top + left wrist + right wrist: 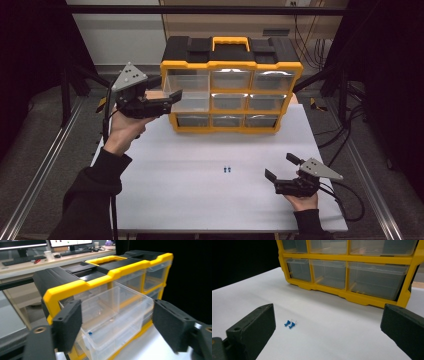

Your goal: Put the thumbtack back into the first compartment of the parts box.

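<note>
A yellow and black organizer [231, 65] with clear drawers stands at the back of the white table [200, 200]. Its upper left drawer [117, 305] is pulled out. A small blue piece [90, 333] shows through the clear plastic near the drawer's front corner. My left gripper [172, 97] is held up at that drawer, open, one jaw on each side of its front [117, 322]. Two small blue pins [227, 169] lie side by side mid-table [290, 324]. My right gripper [280, 166] rests low at the right, open and empty, pointing towards the pins [327, 332].
The organizer's other drawers [332, 273] are pushed in and look empty. A yellow carry handle [230, 42] sits on its top. Metal rails [40, 170] run along both sides of the table. Cables [345, 200] trail by the right edge.
</note>
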{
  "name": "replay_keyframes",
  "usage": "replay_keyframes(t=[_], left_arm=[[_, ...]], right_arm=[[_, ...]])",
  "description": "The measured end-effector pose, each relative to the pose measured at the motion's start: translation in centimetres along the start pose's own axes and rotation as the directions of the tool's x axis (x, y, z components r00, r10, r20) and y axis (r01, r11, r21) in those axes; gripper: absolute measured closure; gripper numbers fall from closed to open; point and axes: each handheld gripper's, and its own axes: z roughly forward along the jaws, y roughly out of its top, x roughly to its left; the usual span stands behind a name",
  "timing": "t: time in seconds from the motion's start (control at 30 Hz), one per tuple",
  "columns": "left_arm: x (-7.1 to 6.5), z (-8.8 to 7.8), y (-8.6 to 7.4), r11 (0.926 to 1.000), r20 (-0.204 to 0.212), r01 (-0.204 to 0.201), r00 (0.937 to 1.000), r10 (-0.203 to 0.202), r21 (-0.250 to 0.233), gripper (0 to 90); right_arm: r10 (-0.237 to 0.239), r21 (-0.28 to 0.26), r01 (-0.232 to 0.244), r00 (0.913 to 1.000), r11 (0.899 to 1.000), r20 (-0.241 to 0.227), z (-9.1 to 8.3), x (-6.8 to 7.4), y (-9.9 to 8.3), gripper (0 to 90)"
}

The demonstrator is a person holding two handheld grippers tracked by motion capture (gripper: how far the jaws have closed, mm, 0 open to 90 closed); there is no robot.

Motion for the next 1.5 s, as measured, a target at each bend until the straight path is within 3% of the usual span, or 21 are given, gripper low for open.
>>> replay_keyframes(t=[0.2, 0.4, 0.5, 0.6, 0.83, 1.1, 1.27, 1.5], left_arm=[[-1.3, -1.2, -2.1, 0.9999, -0.001, -0.013, 0.9999, 0.013, -0.002, 9.3], [-2.1, -1.8, -4.4, 0.9999, 0.007, -0.006, 1.0000, 0.006, -0.016, 5.5], [-2.4, -1.7, -5.8, 0.9995, 0.017, -0.012, 0.9998, 0.012, -0.028, 4.9], [-3.0, -1.4, -7.3, 0.9998, 0.039, 0.010, 0.9992, -0.010, -0.017, 4.3], [-4.2, 0.5, -10.7, 0.9990, 0.068, 0.046, 0.9967, -0.046, 0.002, 3.9], [-5.8, 3.2, -12.9, 0.9966, 0.100, 0.065, 0.9925, -0.070, 0.049, 3.7], [-6.9, 4.8, -13.9, 0.9954, 0.104, 0.043, 0.9932, -0.052, 0.085, 3.7], [-8.2, 7.3, -15.5, 0.9865, 0.118, 0.024, 0.9921, -0.043, 0.162, 3.7]], right_arm=[[0.003, -0.003, -0.003, 1.0000, 1.000, 0.001, 0.0, 0.1, 0.0, 0.6], [-0.011, -0.008, 0.011, 0.9999, 1.000, 0.002, 0.1, 0.0, 0.0, 0.6], [0.007, -0.002, -0.007, 1.0000, 1.000, -0.002, 0.0, 0.1, 0.0, 0.6], [-0.005, 0.000, 0.005, 1.0000, 1.000, -0.002, 0.0, 0.1, 0.0, 0.6], [-0.016, -0.006, 0.016, 0.9999, 1.000, -0.001, 0.1, 0.0, 0.0, 0.6], [-0.018, -0.001, 0.018, 0.9998, 1.000, 0.000, 0.0, 0.0, 0.0, 0.6], [-0.019, 0.000, 0.019, 0.9998, 1.000, 0.000, 0.1, 0.0, -0.1, 0.6], [-0.018, 0.000, 0.018, 0.9998, 1.000, 0.001, 0.1, 0.0, -0.1, 0.6]])
